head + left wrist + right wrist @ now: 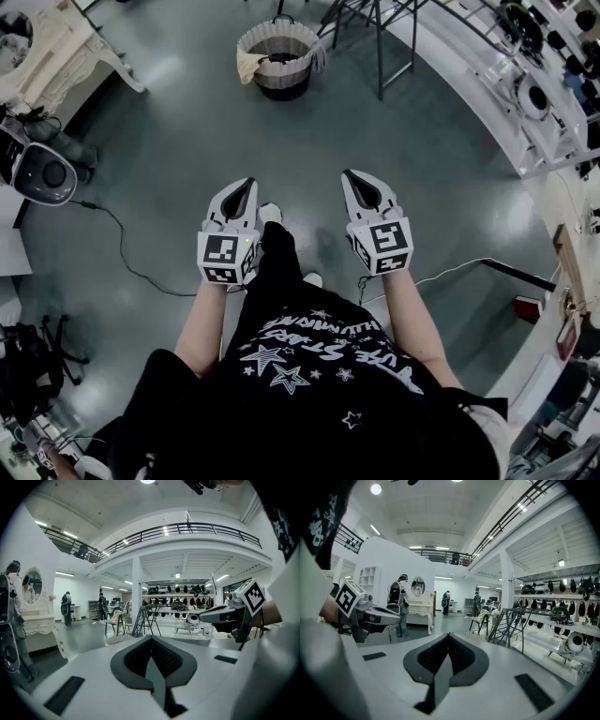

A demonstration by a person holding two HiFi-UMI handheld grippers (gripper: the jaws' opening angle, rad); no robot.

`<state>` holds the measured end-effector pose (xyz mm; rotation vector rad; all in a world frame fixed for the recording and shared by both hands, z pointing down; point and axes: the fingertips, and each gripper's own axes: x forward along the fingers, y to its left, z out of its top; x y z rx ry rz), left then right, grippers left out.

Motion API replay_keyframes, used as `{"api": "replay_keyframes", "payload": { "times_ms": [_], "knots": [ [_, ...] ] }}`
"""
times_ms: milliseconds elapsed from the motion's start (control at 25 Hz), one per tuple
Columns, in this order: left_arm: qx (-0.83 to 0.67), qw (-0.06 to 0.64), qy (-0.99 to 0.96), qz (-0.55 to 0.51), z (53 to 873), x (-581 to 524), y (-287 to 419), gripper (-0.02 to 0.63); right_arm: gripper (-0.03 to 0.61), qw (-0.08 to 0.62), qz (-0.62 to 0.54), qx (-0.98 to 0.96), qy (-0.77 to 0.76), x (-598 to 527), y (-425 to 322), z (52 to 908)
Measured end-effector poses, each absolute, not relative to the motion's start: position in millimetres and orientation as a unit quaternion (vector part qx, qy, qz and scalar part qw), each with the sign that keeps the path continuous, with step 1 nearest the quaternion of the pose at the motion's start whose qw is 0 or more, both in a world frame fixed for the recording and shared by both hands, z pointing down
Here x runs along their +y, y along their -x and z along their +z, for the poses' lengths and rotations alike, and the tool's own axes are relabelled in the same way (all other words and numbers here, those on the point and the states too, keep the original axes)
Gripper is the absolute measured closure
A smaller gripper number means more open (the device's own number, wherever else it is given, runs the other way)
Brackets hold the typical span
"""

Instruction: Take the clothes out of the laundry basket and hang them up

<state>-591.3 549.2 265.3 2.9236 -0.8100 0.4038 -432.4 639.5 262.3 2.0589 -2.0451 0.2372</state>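
We hold the left gripper (246,185) and right gripper (352,176) level and side by side, both jaws pressed together on nothing, while the laundry basket (298,66) with its clothes (249,64) stands well ahead, marginally nearer our left.

the head camera looked steeply down on the left gripper (246,184), the right gripper (351,176) and the floor (187,122). each gripper camera sat close behind its own jaws, facing forward, nearly level; all views shared the laundry basket (278,56).
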Motion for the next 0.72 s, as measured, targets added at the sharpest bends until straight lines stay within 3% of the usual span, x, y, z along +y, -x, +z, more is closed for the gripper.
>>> {"api": "replay_keyframes", "payload": {
  "times_ms": [720],
  "knots": [
    [-0.272,0.057,-0.949,0.146,270.2,497.6,556.2,0.595,0.569,0.067,0.081,-0.696,-0.710,597.0,393.6,253.5]
  ]
}}
